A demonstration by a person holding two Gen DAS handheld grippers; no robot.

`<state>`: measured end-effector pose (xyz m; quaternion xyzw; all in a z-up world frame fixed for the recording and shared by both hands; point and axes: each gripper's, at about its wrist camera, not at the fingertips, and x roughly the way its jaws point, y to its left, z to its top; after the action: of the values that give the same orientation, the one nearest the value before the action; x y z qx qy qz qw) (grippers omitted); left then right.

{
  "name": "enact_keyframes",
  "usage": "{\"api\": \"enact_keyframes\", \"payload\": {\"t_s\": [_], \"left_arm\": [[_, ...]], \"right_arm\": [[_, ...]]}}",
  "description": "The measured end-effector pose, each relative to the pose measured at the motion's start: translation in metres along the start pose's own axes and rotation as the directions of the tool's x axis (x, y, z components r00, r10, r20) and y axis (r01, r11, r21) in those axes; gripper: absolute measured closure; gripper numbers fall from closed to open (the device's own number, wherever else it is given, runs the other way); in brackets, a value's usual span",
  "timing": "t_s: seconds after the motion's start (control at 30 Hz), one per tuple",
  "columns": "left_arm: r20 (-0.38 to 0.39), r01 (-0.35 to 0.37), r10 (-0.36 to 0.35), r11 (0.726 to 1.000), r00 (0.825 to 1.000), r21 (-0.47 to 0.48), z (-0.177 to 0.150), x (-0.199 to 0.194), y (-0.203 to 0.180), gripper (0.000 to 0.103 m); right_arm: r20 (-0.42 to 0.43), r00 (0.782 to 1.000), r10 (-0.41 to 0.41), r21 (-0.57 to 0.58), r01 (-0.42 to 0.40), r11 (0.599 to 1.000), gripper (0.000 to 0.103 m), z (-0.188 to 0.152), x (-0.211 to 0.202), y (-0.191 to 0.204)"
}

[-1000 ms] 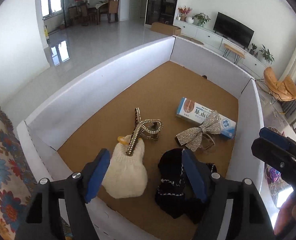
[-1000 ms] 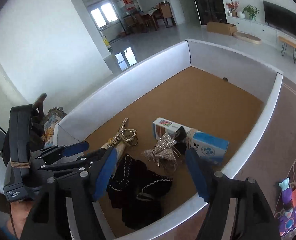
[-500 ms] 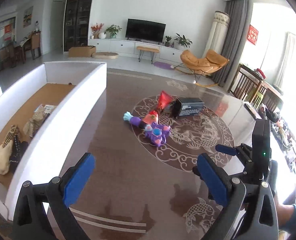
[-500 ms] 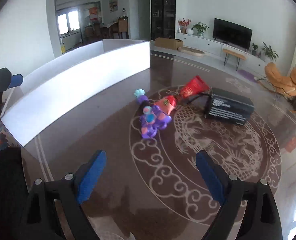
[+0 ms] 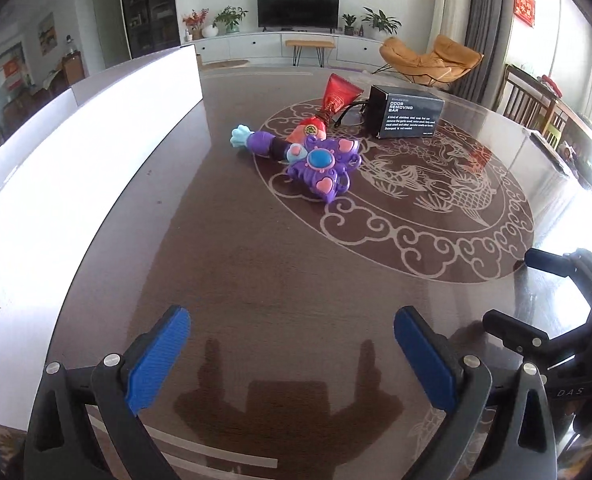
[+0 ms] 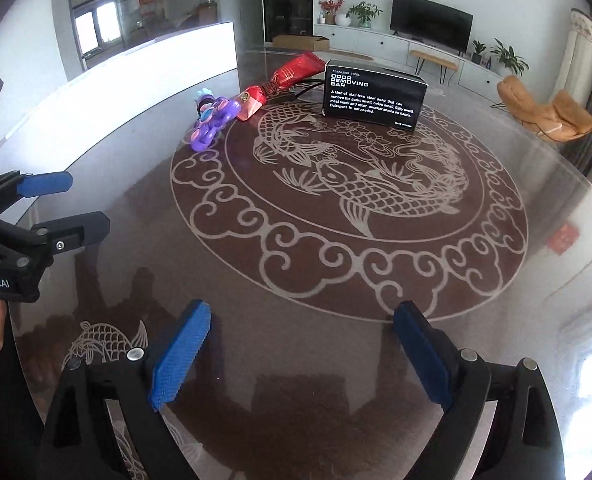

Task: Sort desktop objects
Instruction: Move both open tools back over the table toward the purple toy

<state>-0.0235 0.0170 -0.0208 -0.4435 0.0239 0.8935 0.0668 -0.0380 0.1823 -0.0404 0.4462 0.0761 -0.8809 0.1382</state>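
Left wrist view: sits low over the table (image 5: pixel 255 264), looks forward between the left tongs (image 5: pixel 291 356) toward the TV wall, white box wall (image 5: pixel 75 152) at left. Right wrist view: similar height, set further right, angled slightly leftward. Both share the purple toy (image 5: pixel 316 164) (image 6: pixel 211 120), black box (image 5: pixel 406 112) (image 6: pixel 376 96) and carp inlay; each catches the other tongs at its edge.

Purple toy wand (image 5: pixel 314 160) flat on table, touching red tube (image 5: pixel 328 110); black box (image 5: pixel 406 116) just beside.
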Motion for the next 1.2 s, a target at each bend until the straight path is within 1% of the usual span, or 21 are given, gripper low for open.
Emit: {"api": "enact_keyframes", "payload": {"t_s": [0.17,0.33,0.43,0.57,1.07,1.2], "left_arm": [[-0.046,-0.010,0.009,0.999,0.999,-0.030,-0.003,0.008,0.007,0.000],[-0.080,-0.028,0.023,0.997,0.997,-0.071,-0.006,0.015,0.015,0.000],[-0.080,-0.043,0.037,0.996,0.996,-0.084,-0.009,0.015,0.018,0.000],[-0.085,-0.078,0.072,0.995,0.994,-0.068,-0.011,0.017,0.015,0.000],[-0.058,-0.083,0.079,0.994,0.995,-0.077,-0.011,0.013,0.016,0.000],[-0.052,-0.083,0.079,0.993,0.996,-0.079,-0.012,0.013,0.017,0.000]], "right_arm": [[-0.007,1.000,-0.007,0.011,0.007,1.000,0.001,-0.001,0.002,-0.001],[-0.007,1.000,-0.008,0.014,0.008,1.000,0.000,-0.001,0.003,-0.002],[-0.008,1.000,-0.008,0.014,0.008,1.000,0.000,-0.001,0.003,-0.002],[-0.008,1.000,-0.008,0.014,0.008,1.000,0.000,-0.001,0.003,-0.003],[-0.011,1.000,-0.014,0.019,0.014,1.000,0.000,-0.001,0.004,-0.003],[-0.023,0.999,-0.036,0.053,0.037,0.998,0.000,0.015,0.016,-0.004]]}}
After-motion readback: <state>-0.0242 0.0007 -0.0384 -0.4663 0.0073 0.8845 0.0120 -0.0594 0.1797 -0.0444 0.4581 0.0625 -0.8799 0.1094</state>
